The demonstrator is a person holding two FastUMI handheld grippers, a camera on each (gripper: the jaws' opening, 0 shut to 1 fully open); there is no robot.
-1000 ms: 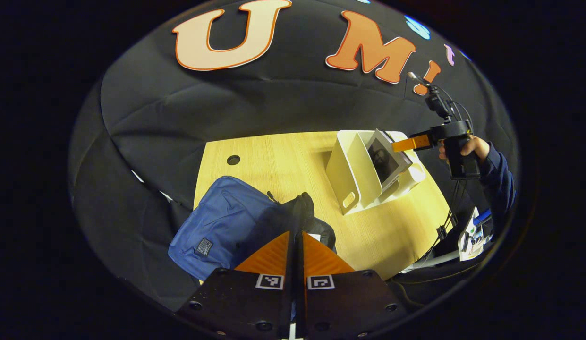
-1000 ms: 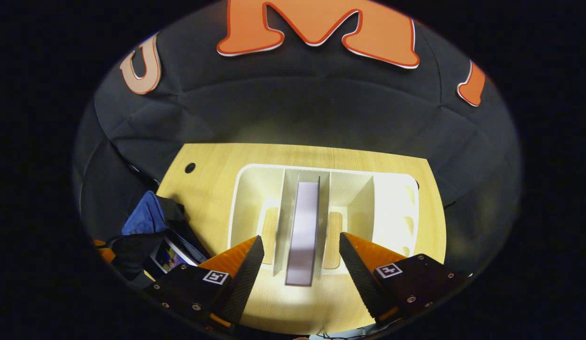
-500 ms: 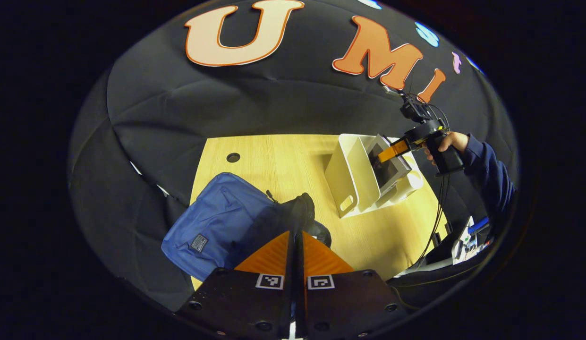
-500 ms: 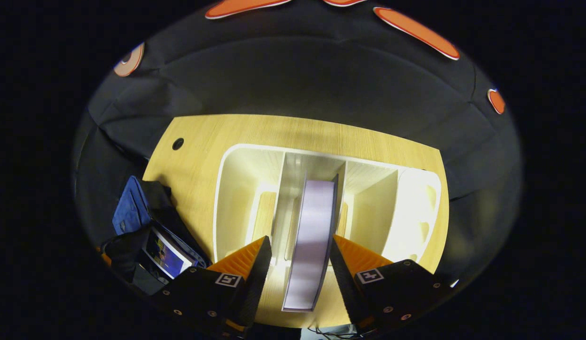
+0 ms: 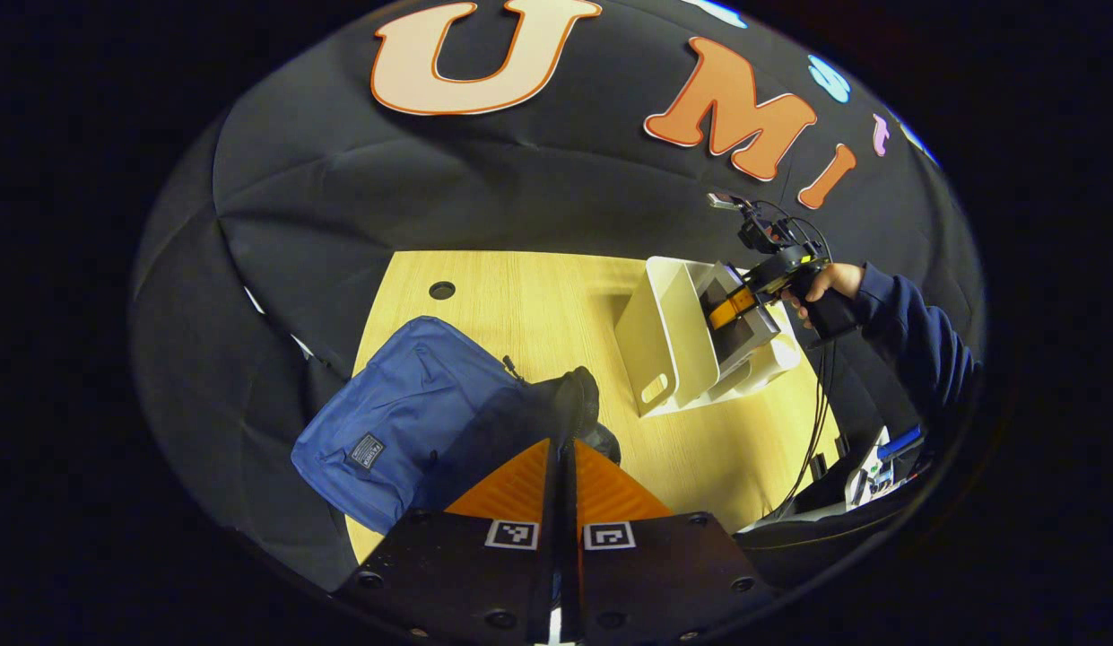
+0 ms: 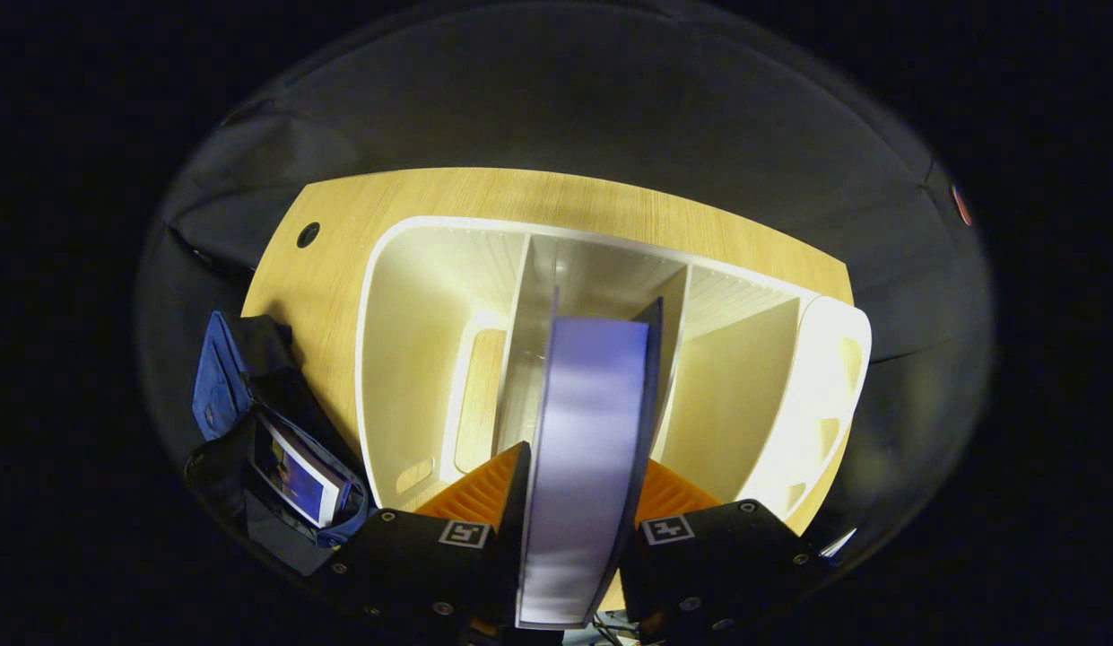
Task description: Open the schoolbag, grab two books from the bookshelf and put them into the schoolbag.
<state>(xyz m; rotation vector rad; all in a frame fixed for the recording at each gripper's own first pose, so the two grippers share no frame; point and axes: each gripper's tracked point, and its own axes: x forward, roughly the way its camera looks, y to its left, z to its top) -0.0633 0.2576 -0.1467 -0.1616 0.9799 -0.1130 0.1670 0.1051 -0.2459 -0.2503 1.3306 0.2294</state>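
Right gripper [image 6: 581, 484]: orange ribbed fingers set on either side of the book [image 6: 583, 467], one against each cover; judged clamped on it, though the contact itself is hard to confirm at this angle. In the left gripper view this gripper [image 5: 728, 308] is seen reaching into the bookshelf, held by a hand [image 5: 821, 281] in a dark blue sleeve.

Left gripper [image 5: 563, 475]: fingers pressed together with nothing between them, poised above the schoolbag.

Book: stands upright on edge in the middle compartment of the bookshelf [image 6: 413, 359]; pale lilac page edge faces the camera, dark cover visible along its right side. Not yet lifted clear.

Bookshelf: white, with upright dividers forming open compartments, standing on the light wooden table [image 6: 484, 193]. The compartments either side of the book hold nothing visible.

Schoolbag [image 5: 404, 422]: blue with black trim, lying on the table well apart from the bookshelf. In the right gripper view its mouth [image 6: 251, 449] gapes open, with a first book [image 6: 291, 471] with a coloured cover already sitting inside.

Progress, as judged: bag opened, one book stowed, second book gripped. Remaining: withdraw it from the shelf, carry it across, insert it in the bag.
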